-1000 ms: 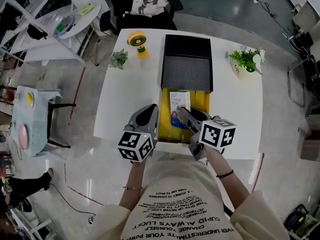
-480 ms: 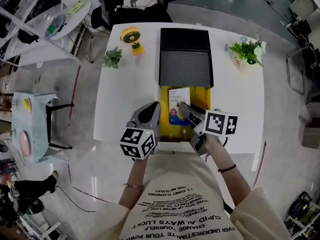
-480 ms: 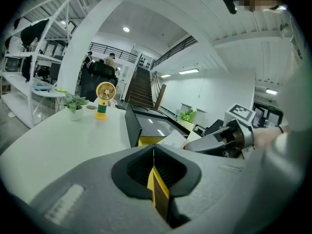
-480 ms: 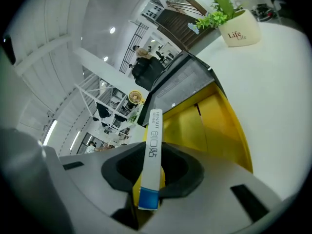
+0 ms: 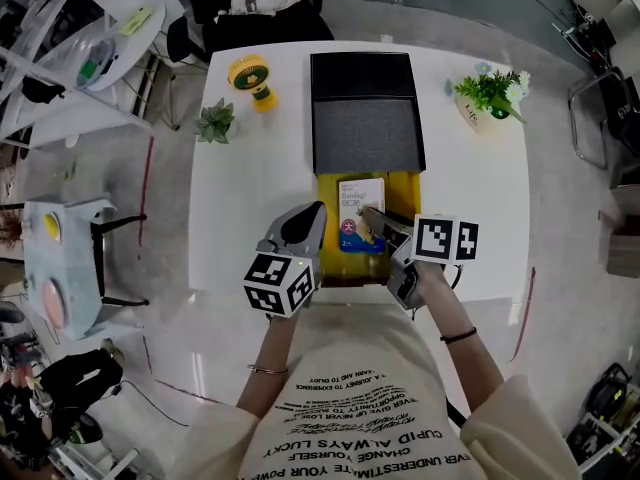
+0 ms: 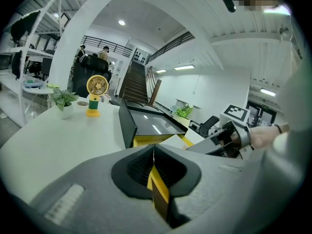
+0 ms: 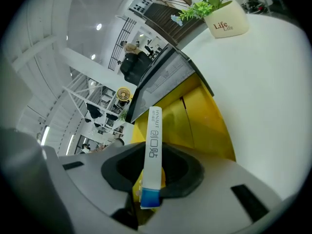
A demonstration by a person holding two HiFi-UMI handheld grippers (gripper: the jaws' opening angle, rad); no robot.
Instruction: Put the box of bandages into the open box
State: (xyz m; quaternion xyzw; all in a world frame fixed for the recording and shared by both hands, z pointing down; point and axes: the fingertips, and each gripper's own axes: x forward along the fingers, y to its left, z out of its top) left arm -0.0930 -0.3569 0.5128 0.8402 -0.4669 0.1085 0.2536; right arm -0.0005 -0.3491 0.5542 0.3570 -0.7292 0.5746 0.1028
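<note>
The open box (image 5: 400, 203) has a yellow inside and lies near the table's front edge, its black lid (image 5: 362, 118) folded back beyond it. My right gripper (image 5: 368, 218) is shut on the box of bandages (image 5: 360, 208), a white box with a blue end. It holds the bandage box on edge over the yellow inside. In the right gripper view the bandage box (image 7: 153, 145) stands between the pads above the yellow floor (image 7: 200, 116). My left gripper (image 5: 312, 218) is at the open box's left wall, and in its own view the left gripper (image 6: 153, 155) pinches a yellow-and-black strip of that wall.
On the white table (image 5: 250, 198) a yellow desk fan (image 5: 250, 78) and a small potted plant (image 5: 215, 123) stand at the back left. A white plant pot (image 5: 487, 93) stands at the back right. The person's torso is at the front edge.
The head camera has shifted, so the table sits a little higher and further left in view. Relative to the open box, both grippers and the bandage box have hardly moved.
</note>
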